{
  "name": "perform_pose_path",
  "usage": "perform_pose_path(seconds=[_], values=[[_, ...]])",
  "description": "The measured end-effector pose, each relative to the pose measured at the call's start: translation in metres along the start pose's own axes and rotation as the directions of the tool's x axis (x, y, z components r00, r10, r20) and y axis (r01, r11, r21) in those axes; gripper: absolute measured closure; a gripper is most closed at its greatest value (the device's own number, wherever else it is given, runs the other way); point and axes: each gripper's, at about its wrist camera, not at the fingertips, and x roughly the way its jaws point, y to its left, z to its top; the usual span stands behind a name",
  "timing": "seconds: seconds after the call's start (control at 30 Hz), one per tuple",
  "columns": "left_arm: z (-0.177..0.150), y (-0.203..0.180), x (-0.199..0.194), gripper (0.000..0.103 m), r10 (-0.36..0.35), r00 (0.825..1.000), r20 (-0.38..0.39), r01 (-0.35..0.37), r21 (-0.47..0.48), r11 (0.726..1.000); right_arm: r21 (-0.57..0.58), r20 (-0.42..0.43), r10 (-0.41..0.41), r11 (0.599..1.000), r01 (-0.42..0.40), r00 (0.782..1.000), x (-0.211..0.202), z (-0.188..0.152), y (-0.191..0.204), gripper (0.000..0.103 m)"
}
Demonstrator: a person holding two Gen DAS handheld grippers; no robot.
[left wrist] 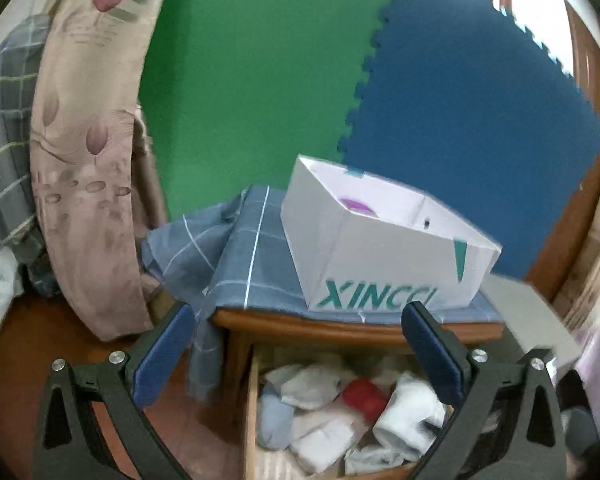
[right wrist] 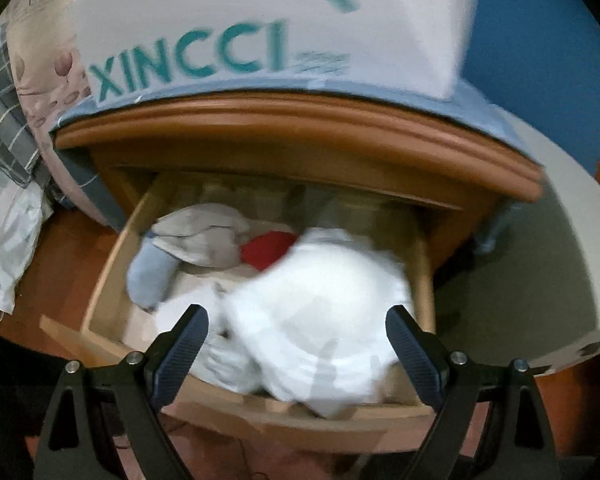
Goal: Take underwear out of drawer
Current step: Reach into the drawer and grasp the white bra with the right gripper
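Observation:
The wooden drawer (left wrist: 253, 400) (right wrist: 112, 264) of the nightstand stands pulled out, filled with folded underwear. I see white pieces, a red one (left wrist: 363, 396) (right wrist: 269, 245), a light blue roll (left wrist: 274, 420) (right wrist: 152, 276) and a beige piece (right wrist: 204, 236). My left gripper (left wrist: 300, 344) hangs open above the drawer's back half with nothing between its fingers. My right gripper (right wrist: 298, 344) is open over the drawer's front. A blurred white bundle (right wrist: 316, 320) (left wrist: 408, 408) lies between its fingers, lapping over the drawer's front edge.
A white box (left wrist: 380, 264) (right wrist: 260, 20) lettered XINCCI sits on a blue checked cloth (left wrist: 252, 260) on the nightstand top (right wrist: 300, 120). Green (left wrist: 260, 80) and blue (left wrist: 480, 120) foam mats cover the wall. A floral cushion (left wrist: 80, 160) leans at the left. A pale board (right wrist: 540, 260) lies right.

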Motion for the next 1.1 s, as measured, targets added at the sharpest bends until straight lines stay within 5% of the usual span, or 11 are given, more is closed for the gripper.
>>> perform_pose_path(seconds=[0.2,0.33,0.4,0.53,0.6,0.67,1.1], values=[[-0.007,-0.009,-0.006,0.001,-0.020,1.000,-0.009,0.021,0.068,0.997,-0.115,-0.045,-0.163,0.981,0.157,0.986,0.042,0.000,0.062,0.010],[-0.002,-0.004,-0.013,0.001,-0.048,0.999,0.012,0.047,0.052,0.998,-0.223,-0.067,-0.351,0.918,0.329,0.934,0.077,-0.004,0.070,0.010],[0.001,0.000,-0.015,0.001,-0.059,0.998,0.028,0.058,0.028,0.998,-0.196,-0.099,-0.381,0.913,0.358,0.919,0.083,-0.004,0.052,0.010],[0.003,0.002,-0.010,0.001,-0.076,0.997,0.017,0.076,-0.003,0.997,-0.043,-0.136,-0.262,0.965,0.259,0.955,0.083,-0.001,0.002,0.017],[0.003,-0.001,-0.006,0.001,-0.076,0.997,0.006,0.076,0.002,0.997,-0.008,-0.139,-0.179,0.984,0.180,0.974,0.080,0.000,-0.011,0.069],[0.002,-0.005,-0.003,0.001,-0.073,0.997,0.000,0.073,0.012,0.997,0.021,-0.160,-0.131,0.991,0.136,0.978,0.079,-0.001,-0.024,0.087],[-0.016,-0.028,0.022,0.001,-0.002,0.997,-0.075,0.013,0.144,0.989,0.087,0.001,0.005,0.996,-0.005,1.000,-0.011,-0.005,-0.057,0.092]])
